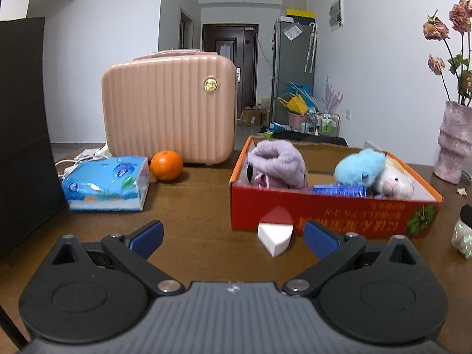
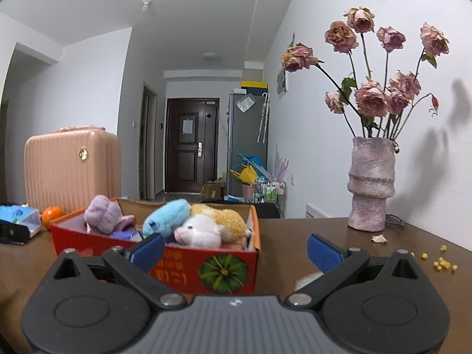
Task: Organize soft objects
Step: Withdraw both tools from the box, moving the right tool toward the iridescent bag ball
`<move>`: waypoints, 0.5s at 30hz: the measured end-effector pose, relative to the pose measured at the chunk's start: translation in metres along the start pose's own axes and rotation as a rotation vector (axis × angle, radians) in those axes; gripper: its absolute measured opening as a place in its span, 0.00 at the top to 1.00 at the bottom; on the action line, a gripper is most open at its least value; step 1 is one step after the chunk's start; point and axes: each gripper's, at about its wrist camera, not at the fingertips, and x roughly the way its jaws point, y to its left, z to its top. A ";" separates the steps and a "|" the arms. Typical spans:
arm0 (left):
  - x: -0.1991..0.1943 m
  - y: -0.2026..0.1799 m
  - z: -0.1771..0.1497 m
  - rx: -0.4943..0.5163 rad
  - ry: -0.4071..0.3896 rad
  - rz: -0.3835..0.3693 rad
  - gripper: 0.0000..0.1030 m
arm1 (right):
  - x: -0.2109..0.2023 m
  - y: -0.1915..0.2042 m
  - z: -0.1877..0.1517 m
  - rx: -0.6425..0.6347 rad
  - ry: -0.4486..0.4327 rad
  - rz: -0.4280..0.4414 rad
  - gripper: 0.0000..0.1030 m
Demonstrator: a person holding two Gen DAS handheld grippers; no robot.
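Red box (image 1: 324,206) on the bench (image 1: 191,206) already holds your purple (image 1: 277,162), blue (image 1: 358,166) and white (image 1: 395,181) plush toys. Left hand-held gripper (image 1: 233,233) wide open, empty, white sponge wedge (image 1: 275,236) just ahead. Right hand-held gripper (image 2: 236,249) likewise spread, empty.

1. The left gripper (image 1: 233,237) is hovering low over the brown table (image 1: 188,206), its blue fingers (image 1: 147,236) standing wide apart with nothing between them
2. A white sponge wedge (image 1: 275,237) is lying on the table just ahead of the fingers, close in front of the red cardboard box (image 1: 324,215)
3. A purple plush (image 1: 277,163), a light blue plush (image 1: 358,166) and a white plush (image 1: 395,183) are sitting inside the box
4. A tissue pack (image 1: 106,184), an orange (image 1: 166,165) and a pink suitcase (image 1: 168,106) are standing to the left of the box
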 end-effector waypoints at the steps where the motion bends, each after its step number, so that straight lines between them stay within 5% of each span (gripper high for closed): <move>1: -0.002 0.002 -0.003 0.004 0.007 -0.001 0.00 | -0.003 -0.004 -0.001 -0.002 0.008 -0.003 0.00; 15: -0.001 0.009 -0.007 -0.004 0.037 -0.014 0.00 | 0.006 -0.017 -0.010 0.006 0.120 -0.056 0.00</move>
